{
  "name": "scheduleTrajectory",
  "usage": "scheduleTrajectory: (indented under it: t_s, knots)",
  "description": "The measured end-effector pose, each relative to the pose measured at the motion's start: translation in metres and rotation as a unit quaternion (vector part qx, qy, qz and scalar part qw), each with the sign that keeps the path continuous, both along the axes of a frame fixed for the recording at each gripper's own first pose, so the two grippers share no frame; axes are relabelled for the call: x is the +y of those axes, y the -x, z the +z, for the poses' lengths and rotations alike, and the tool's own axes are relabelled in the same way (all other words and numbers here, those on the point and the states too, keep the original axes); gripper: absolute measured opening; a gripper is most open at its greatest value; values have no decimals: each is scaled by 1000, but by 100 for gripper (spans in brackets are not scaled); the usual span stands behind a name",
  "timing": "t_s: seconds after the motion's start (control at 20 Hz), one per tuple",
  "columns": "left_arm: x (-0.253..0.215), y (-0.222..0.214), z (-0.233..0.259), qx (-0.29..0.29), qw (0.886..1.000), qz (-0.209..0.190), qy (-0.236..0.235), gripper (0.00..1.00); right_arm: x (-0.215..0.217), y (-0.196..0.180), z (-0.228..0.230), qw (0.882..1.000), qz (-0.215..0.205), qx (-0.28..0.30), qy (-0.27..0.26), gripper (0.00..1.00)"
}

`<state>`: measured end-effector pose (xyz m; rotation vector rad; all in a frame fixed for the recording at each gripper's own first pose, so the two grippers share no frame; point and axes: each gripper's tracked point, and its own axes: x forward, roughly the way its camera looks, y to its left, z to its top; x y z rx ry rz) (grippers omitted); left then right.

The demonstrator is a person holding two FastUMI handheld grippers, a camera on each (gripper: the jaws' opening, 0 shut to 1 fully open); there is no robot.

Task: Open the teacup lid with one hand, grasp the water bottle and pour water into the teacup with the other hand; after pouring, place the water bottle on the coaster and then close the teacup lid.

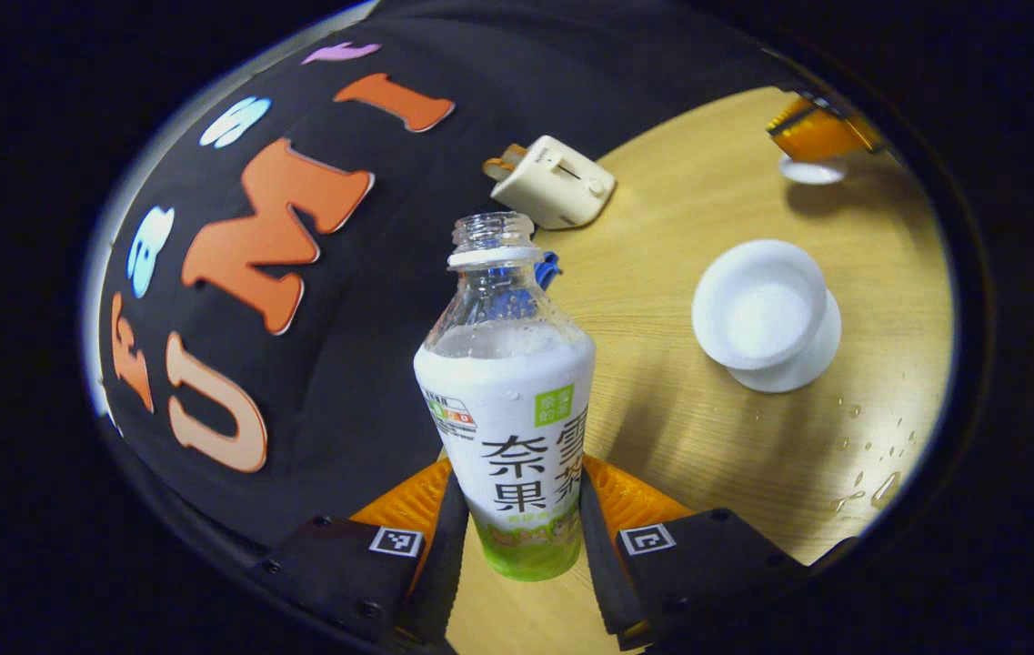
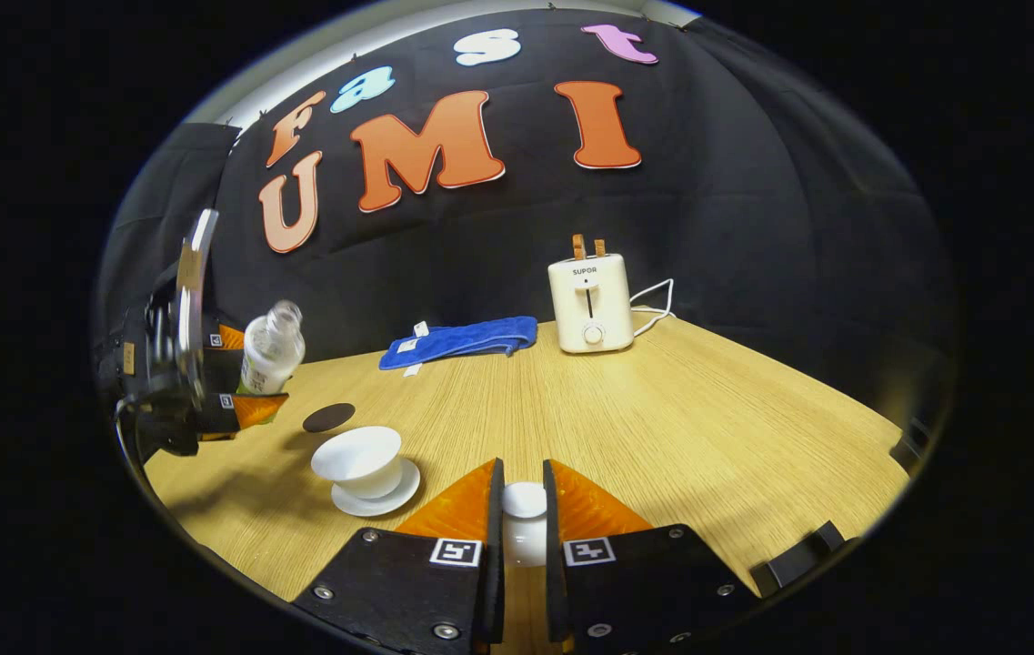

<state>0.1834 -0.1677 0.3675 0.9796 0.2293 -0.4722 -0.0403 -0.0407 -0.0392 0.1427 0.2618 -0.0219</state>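
Few droplets on wood table; left gripper grips water bottle, right gripper clamps teacup lid.

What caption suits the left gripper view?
Left gripper holds the uncapped water bottle above the table, near the open teacup.

teacup on saucer; coaster behind

The left gripper view is looking down steeply from close above the table, tilted, facing the wall. The right gripper view is sitting low and level, looking across the table. Both are sharing the teacup and toaster.
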Motion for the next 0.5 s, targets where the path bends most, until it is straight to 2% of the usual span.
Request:
scheduleTrajectory:
  t_s: [0.1, 0.25, 0.3, 0.35, 0.4, 0.5]
  knots:
    - [7, -11, 9, 16, 995, 28, 98, 60, -1, 0, 0, 1000, -3, 2, 2, 18]
    - [13, -46, 14, 39, 968, 64, 238, 64, -2, -1, -2, 1000, -10, 5, 8, 18]
    - [15, -57, 14, 46, 958, 74, 275, 61, -1, -1, -2, 1000, -10, 7, 11, 18]
    - [18, -65, 8, 57, 948, 82, 302, 64, -2, -1, -2, 1000, -11, 7, 14, 18]
    - [19, -74, 7, 64, 938, 88, 328, 60, -1, -1, -1, 1000, -12, 6, 17, 18]
    - [28, -85, 0, 75, 920, 99, 372, 60, 0, -1, 2, 1000, -14, -2, 20, 18]
